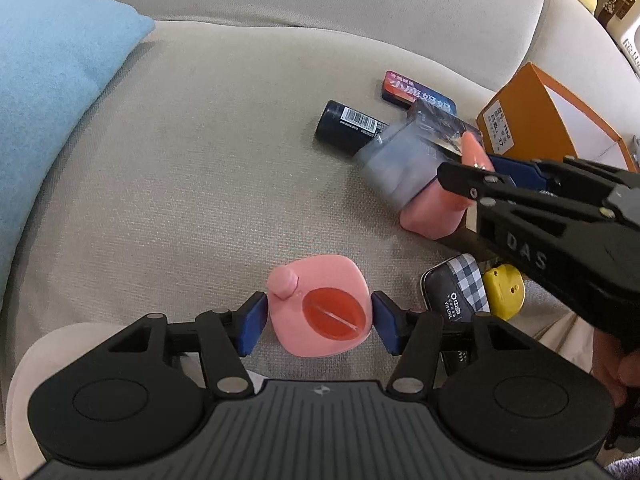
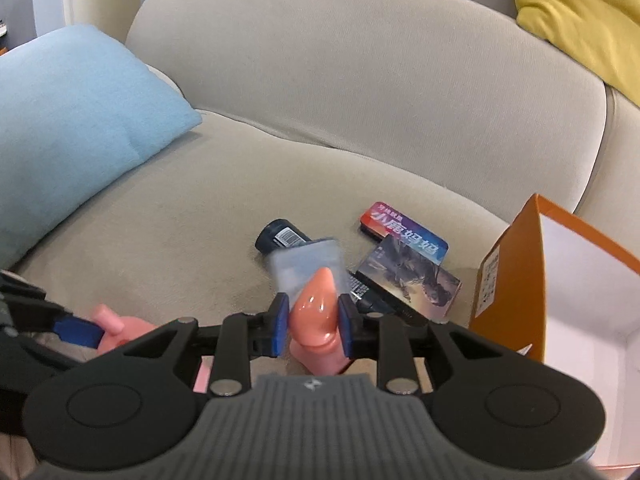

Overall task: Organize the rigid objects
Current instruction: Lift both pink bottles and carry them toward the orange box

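My left gripper point(image 1: 319, 322) has its blue pads on both sides of a pink squarish object with a red round cap point(image 1: 320, 306), which lies on the beige sofa seat point(image 1: 180, 184). My right gripper point(image 2: 313, 324) is shut on a pink container with a clear grey cover point(image 2: 314, 292) and holds it above the seat; it also shows in the left wrist view point(image 1: 416, 176). A dark cylinder with a barcode point(image 1: 348, 126), a red-blue card box point(image 1: 416, 90) and a picture card box point(image 2: 408, 280) lie behind it.
An open orange box with a white inside point(image 2: 560, 280) stands at the right. A checked black case point(image 1: 456, 292) and a yellow object point(image 1: 504, 290) lie near the left gripper. A blue cushion point(image 1: 52, 80) lies at the left, a yellow one point(image 2: 580, 12) at the far right.
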A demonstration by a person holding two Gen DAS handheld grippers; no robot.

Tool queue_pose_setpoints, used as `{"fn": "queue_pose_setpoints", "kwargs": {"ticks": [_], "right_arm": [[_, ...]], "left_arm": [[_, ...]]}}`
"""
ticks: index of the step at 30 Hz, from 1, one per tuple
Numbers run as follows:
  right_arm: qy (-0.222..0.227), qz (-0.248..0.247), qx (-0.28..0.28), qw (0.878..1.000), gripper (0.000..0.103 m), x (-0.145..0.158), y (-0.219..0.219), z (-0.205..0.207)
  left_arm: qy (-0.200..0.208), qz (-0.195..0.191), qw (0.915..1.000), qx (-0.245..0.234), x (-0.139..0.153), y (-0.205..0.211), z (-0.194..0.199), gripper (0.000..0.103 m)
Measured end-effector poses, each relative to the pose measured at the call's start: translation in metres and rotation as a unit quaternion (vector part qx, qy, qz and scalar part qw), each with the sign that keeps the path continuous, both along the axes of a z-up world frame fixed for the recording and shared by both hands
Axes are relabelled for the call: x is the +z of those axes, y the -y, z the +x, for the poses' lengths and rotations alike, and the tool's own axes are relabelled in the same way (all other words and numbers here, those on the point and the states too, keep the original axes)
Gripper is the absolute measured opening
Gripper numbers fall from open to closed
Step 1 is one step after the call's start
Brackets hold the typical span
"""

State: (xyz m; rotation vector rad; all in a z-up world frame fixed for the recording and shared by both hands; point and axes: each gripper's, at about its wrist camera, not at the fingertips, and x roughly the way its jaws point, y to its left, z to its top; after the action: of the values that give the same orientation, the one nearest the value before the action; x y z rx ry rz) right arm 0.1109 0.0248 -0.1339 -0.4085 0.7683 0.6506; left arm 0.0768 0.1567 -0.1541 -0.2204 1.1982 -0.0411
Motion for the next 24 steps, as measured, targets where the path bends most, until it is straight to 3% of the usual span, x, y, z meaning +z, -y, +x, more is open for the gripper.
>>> {"fn": "queue_pose_setpoints", "kwargs": {"ticks": [11,18,24], "right_arm": [[-0.002,0.022,0.007,1.000,0.026,0.016,0.015,-0.011],[0.023,0.073,0.018,0.997,0.026,0.053,0.039,-0.024],[0.047,0.116,-0.007,0.992,0.026,0.092,0.076,-0.021]], "left_arm": [[0.046,0.003,0.9989,0.006,0.020,0.000,-0.012,0.062],[0.102,0.018,0.9945,-0.018,0.069,0.023,-0.022,0.062],[0.150,0.017,0.9869,-0.057,0.109,0.060,-0.013,0.062]]}}
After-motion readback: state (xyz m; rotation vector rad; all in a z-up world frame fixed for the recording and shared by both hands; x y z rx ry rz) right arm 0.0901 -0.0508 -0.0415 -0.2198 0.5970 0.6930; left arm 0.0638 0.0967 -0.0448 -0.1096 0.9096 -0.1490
